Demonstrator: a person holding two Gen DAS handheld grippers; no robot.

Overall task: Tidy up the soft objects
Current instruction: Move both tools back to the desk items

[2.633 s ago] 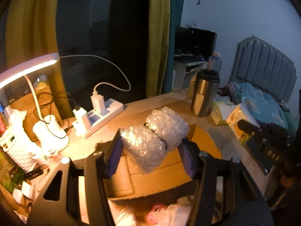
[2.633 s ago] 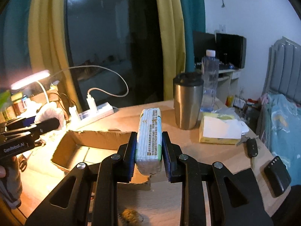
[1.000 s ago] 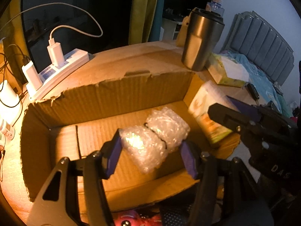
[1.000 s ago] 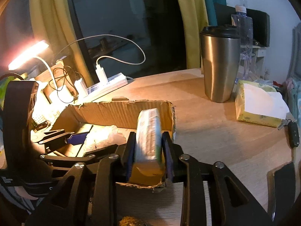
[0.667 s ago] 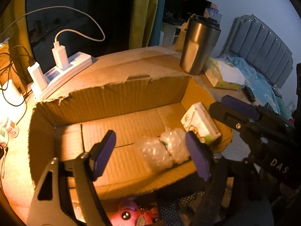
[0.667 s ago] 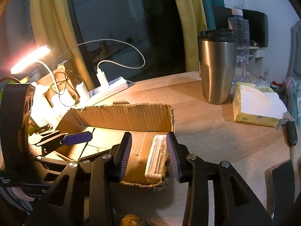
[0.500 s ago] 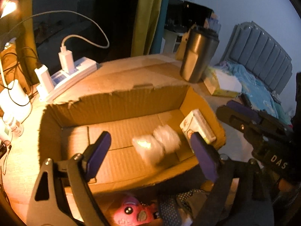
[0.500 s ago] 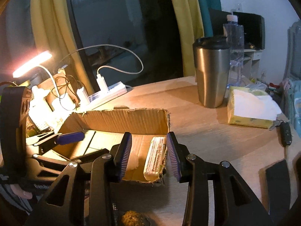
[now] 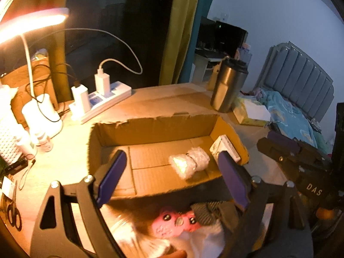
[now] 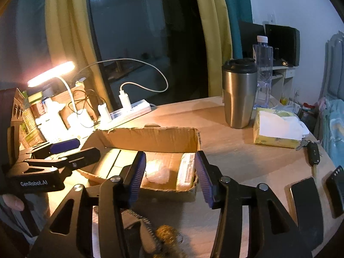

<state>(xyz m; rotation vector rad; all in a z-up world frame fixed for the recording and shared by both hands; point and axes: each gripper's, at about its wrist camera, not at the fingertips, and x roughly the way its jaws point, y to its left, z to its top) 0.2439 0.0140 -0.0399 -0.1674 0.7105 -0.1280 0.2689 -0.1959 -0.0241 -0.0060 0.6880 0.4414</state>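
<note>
With both the left gripper (image 9: 169, 176) and right gripper (image 10: 171, 175) spread empty, lift each clear of the cardboard box (image 9: 154, 126) ahead, leaving the bubble wrap roll (image 9: 189, 164) and tissue pack (image 10: 186, 169) inside undisturbed.

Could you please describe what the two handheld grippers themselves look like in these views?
Both are black plastic. The left gripper and the right gripper each have triangular cut-outs in the frame, silver screw heads, and flat fingers faced with ribbed purple-blue pads. Seen from the opposite camera, white lettering shows: "GenRobot.AI" on the left, "DAS" on the right.
</note>
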